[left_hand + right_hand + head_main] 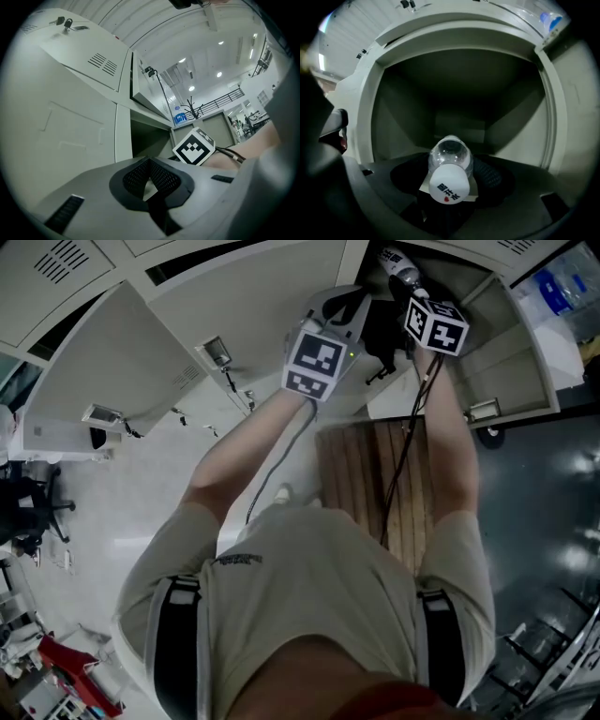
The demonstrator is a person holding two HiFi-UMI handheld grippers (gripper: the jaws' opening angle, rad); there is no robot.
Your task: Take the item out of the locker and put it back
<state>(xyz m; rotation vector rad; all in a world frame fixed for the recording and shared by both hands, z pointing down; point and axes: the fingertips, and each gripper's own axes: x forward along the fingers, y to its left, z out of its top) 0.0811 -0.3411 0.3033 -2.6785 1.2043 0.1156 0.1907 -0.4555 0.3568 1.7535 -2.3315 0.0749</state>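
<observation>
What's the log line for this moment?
right gripper: holds clear plastic white-capped bottle | at open grey metal locker compartment | left gripper: shut, empty

We face a bank of pale grey lockers (pixel 47 287), their doors vented near the top, with keys (pixel 63 22) hanging from one lock. Below us lies a slatted wooden panel (pixel 370 484). To its left the pale floor (pixel 141 512) is glossy, and to its right a dark floor (pixel 544 502) mirrors soft patches of light. A black office chair (pixel 42 502) sits at the far left. The left gripper view gives us a white ceiling (pixel 197 51) with recessed lights (pixel 219 74), a railing (pixel 225 99) and a coat stand (pixel 192 108) beyond.
</observation>
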